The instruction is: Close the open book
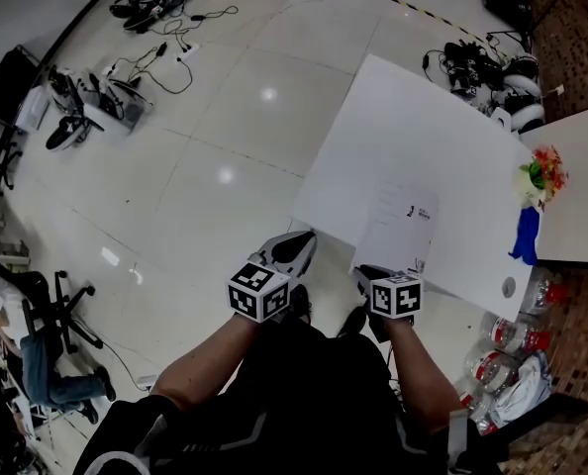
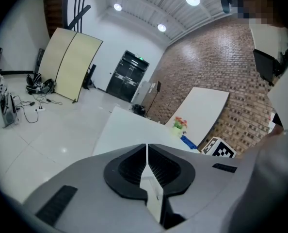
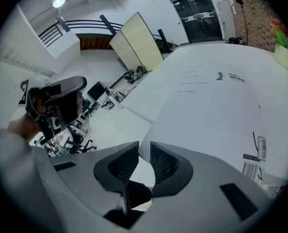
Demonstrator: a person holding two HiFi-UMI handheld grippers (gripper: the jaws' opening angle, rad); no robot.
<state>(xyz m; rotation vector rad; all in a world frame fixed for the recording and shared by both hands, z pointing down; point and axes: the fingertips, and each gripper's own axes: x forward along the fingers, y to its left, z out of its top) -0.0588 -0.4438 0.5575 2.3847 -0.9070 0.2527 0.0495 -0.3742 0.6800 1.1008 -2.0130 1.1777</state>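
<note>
Seen from above, a person stands at the near edge of a white surface (image 1: 413, 137) with a hand-held gripper in each hand.

The left hand-held gripper (image 1: 296, 245) is held over the floor, just left of the surface's near corner. In its own view its jaws (image 2: 147, 147) are pressed together with nothing between them.

The right hand-held gripper (image 1: 366, 271) sits at the near edge of the surface, right beside the book (image 1: 398, 224). Its jaws (image 3: 144, 147) stand a narrow gap apart. The near left corner of the book (image 3: 216, 101) shows at that gap, level with the jaw tips, but whether the jaws touch it cannot be told.

The book is white and lies flat at the near edge of the surface. The face turned up carries a few lines of print, a small logo and a barcode.

Toward the far right of the surface stand a small pot of flowers (image 1: 541, 172) and a blue object (image 1: 524, 234).
</note>
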